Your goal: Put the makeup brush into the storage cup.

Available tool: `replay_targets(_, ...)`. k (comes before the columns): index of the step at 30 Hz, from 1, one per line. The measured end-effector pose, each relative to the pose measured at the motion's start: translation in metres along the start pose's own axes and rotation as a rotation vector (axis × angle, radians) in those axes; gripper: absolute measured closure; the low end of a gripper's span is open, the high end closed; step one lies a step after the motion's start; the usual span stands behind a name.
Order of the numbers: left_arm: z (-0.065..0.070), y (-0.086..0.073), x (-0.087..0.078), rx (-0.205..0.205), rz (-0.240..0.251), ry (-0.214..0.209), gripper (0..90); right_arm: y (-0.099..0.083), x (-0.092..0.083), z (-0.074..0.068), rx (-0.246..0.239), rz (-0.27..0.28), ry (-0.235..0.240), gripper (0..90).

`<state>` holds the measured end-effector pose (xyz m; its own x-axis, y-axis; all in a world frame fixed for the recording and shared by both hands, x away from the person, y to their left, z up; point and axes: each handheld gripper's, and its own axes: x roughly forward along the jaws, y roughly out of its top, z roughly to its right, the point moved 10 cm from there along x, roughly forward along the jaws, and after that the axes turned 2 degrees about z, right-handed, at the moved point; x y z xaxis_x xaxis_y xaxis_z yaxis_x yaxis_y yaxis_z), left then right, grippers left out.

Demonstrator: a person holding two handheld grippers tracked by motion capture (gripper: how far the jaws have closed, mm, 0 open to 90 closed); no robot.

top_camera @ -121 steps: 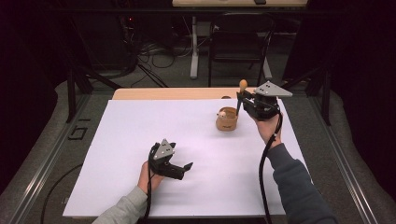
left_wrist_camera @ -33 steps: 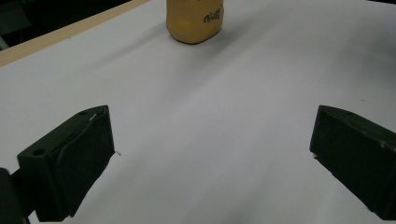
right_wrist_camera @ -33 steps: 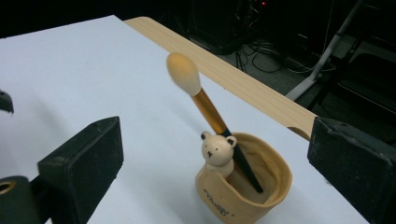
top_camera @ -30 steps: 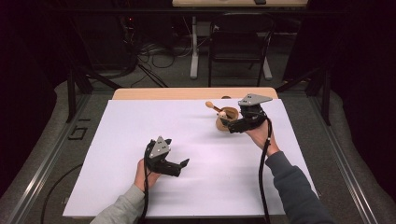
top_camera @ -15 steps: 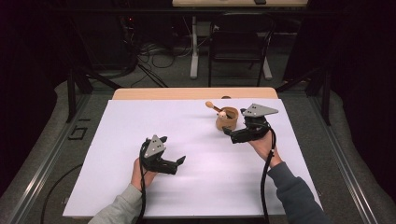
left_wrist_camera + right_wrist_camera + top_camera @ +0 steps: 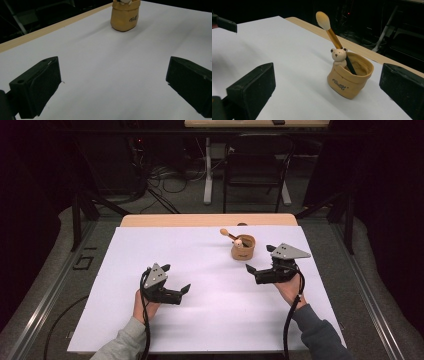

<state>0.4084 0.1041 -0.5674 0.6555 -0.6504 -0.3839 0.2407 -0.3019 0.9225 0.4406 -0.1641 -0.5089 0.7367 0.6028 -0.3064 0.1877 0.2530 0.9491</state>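
Nearest, the left gripper (image 6: 176,280) rests low over the smooth white sheet (image 6: 210,320) at the near left, its blocky matte-black jaws spread wide with nothing between them. Across to the right and a little farther off, the right gripper (image 6: 260,260), topped by a grey three-cornered plate, also has its jaws wide apart and empty, aimed left toward the table's middle. Just beyond it stands a small tan ceramic pot (image 6: 350,81), shaped like a rolled-down sack, with a little cream bear figure (image 6: 338,56) on its rim. A wooden spoon (image 6: 329,28) with a rounded bowl leans out of the pot. Farthest, a bare strip of light wooden tabletop (image 6: 200,220) edges the sheet.
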Motion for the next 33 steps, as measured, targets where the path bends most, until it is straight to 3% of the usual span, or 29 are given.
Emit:
replay_targets(15, -0.019, -0.010, -0.023, -0.037, 0.007, 0.058, 0.0, -0.020, -0.026, -0.002, 0.011, 0.017, -0.036, 0.2)
replay_targets(21, -0.024, -0.014, -0.031, -0.047, 0.010, 0.076, 0.0, -0.029, -0.035, 0.000, 0.033, 0.018, -0.050, 0.2)
replay_targets(33, -0.029, -0.025, -0.046, -0.059, 0.010, 0.102, 0.0, -0.042, -0.050, -0.006, 0.018, 0.039, -0.072, 0.1)
